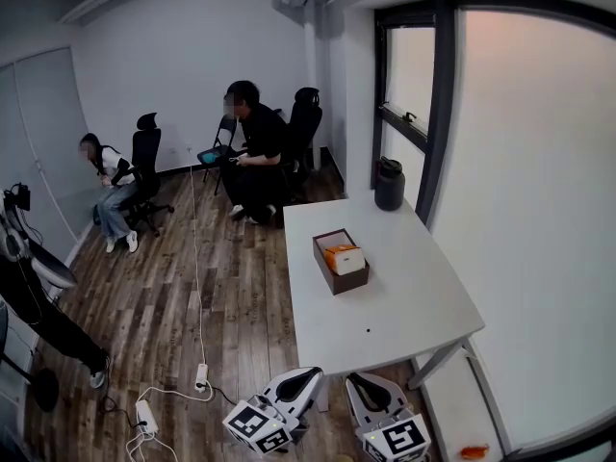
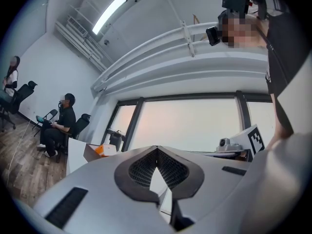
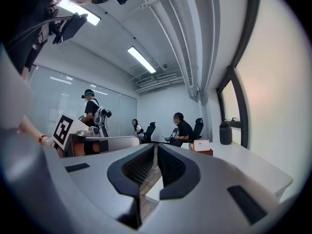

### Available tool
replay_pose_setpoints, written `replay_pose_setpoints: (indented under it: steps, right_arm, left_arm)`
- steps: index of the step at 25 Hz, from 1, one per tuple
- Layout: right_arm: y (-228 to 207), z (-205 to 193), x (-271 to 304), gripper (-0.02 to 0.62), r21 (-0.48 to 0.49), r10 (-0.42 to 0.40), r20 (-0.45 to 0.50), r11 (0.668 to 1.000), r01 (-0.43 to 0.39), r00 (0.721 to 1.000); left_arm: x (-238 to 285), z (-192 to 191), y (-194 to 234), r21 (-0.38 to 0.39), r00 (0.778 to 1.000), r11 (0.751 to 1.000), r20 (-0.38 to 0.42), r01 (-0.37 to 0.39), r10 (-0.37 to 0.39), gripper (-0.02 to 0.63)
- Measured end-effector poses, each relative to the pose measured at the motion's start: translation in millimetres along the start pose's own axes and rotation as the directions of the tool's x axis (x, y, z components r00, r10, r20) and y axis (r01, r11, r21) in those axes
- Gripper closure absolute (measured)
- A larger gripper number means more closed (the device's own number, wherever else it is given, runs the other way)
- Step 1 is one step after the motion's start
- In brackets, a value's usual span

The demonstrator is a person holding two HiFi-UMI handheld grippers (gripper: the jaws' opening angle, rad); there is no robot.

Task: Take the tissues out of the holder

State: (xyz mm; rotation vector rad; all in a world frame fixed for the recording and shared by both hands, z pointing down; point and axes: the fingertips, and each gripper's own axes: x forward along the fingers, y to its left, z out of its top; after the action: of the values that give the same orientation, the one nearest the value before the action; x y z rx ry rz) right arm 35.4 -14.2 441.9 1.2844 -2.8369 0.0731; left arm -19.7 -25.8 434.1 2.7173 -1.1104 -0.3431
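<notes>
The white table (image 1: 404, 320) is carrying the brown holder (image 1: 323, 261) near its middle, with the tissues (image 1: 344, 258) sitting inside, so the removal is not yet begun. The left gripper (image 1: 304, 380) and the right gripper (image 1: 362, 384) are hovering off the table's near edge, jaws closed and gripping nothing.

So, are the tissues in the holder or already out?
In. The orange-and-white tissue pack sits inside the brown holder on the white table.

Left gripper (image 1: 310, 374) and right gripper (image 1: 357, 380) sit side by side at the bottom edge of the head view, near each other, both pointing forward and roughly level. Left jaws closed tip to tip, nothing between them. Right jaws likewise closed, empty
</notes>
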Motion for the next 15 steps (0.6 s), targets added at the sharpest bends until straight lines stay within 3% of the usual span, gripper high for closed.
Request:
replay_pose_setpoints:
  steps: [15]
  right_arm:
    - [-19.7,-7.1,36.0,0.588,0.038,0.052,-0.01,0.998,-0.052,0.999]
  left_arm:
    - [17.2,-1.2,36.2,0.017,0.997,0.997,-0.004,-0.072,0.072,0.601]
